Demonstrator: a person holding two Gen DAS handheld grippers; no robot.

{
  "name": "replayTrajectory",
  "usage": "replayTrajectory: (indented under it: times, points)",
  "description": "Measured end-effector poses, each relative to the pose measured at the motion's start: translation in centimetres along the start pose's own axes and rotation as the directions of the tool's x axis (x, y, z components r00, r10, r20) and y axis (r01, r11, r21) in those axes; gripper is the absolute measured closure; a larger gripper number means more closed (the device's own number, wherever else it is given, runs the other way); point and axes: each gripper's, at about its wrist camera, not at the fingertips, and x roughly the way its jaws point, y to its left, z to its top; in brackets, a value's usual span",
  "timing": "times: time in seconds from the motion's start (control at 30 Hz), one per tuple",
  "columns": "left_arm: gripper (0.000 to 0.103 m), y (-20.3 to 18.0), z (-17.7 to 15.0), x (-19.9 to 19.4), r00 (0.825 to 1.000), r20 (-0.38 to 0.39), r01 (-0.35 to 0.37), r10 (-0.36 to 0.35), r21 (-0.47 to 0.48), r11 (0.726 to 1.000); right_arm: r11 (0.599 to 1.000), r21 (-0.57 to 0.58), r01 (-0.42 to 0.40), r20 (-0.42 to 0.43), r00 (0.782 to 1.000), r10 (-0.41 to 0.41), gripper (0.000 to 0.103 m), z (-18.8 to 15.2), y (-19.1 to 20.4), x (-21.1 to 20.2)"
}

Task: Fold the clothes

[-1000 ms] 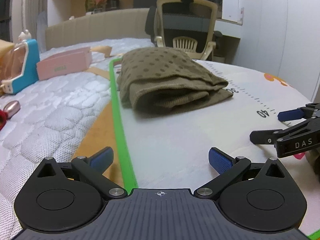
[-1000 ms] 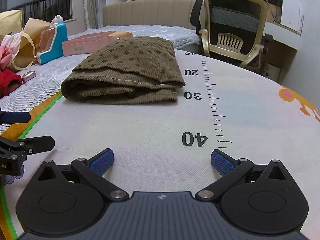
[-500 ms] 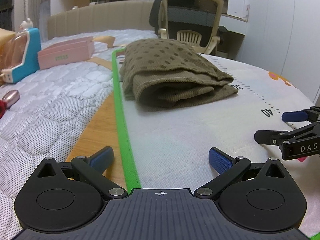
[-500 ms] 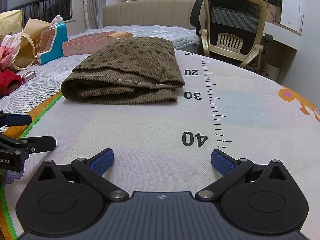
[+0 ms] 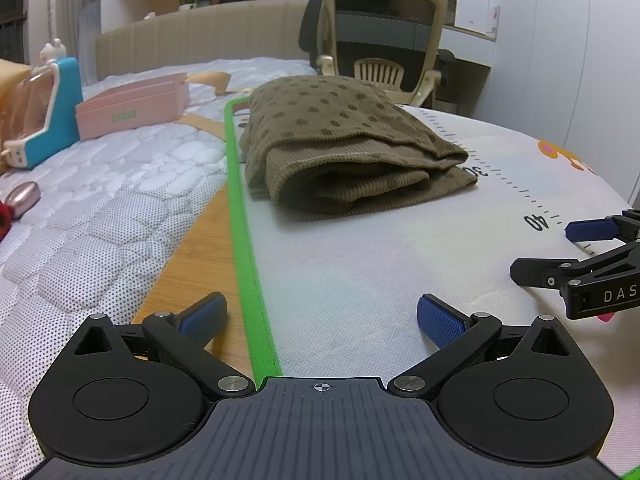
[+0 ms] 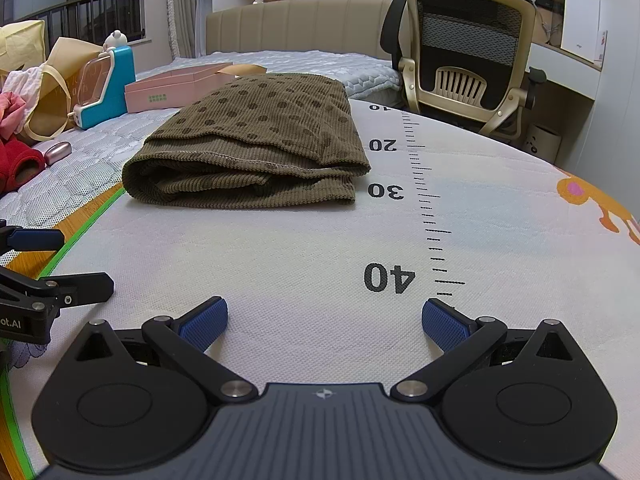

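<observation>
Folded brown dotted garment (image 5: 340, 148) lying in a thick bundle on the white mat (image 5: 360, 272), against the mat's green border (image 5: 244, 240) and left of the printed ruler marks (image 6: 424, 200). Left gripper (image 5: 320, 316) spread wide, holding nothing, hovering low over the green border, short of the garment. Right gripper (image 6: 324, 320) likewise wide and empty, near the "40" mark, also short of the garment. Bare mat between both grippers and the garment. Beyond the green border from the garment: a strip of wood (image 5: 192, 264), then the quilted bed (image 5: 100, 208) with a pink box (image 5: 132, 108), a blue-and-white toy (image 5: 44, 112) and a small metallic oval (image 5: 24, 196). Behind the garment, an office chair (image 6: 464, 52) at a desk.
</observation>
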Motion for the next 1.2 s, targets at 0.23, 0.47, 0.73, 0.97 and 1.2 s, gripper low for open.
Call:
replayTrajectory:
  times: [0.23, 0.47, 0.73, 0.97, 1.2]
  points:
    - [0.000, -0.06, -0.01, -0.04, 1.000, 0.000, -0.002, 0.002, 0.000, 1.000, 1.000, 0.000, 0.001, 0.000, 1.000, -0.001, 0.000, 0.02, 0.04, 0.01]
    - [0.000, -0.08, -0.01, 0.04, 1.000, 0.000, -0.005, 0.005, -0.001, 1.000, 1.000, 0.001, 0.000, 0.000, 1.000, 0.000, 0.000, 0.03, -0.02, 0.01]
    - [0.000, -0.14, 0.03, 0.01, 1.000, 0.000, -0.006, 0.006, -0.001, 1.000, 1.000, 0.001, 0.000, 0.001, 1.000, 0.000, 0.000, 0.00, 0.02, 0.01]
    - [0.000, -0.14, 0.04, 0.08, 1.000, 0.001, -0.007, 0.007, -0.003, 1.000, 1.000, 0.001, 0.000, 0.000, 1.000, 0.000, 0.000, 0.02, 0.01, 0.00]
    - [0.000, -0.05, 0.04, 0.10, 1.000, 0.001, -0.006, 0.006, -0.005, 1.000, 1.000, 0.001, 0.000, 0.000, 1.000, 0.000, 0.000, 0.01, 0.01, 0.00]
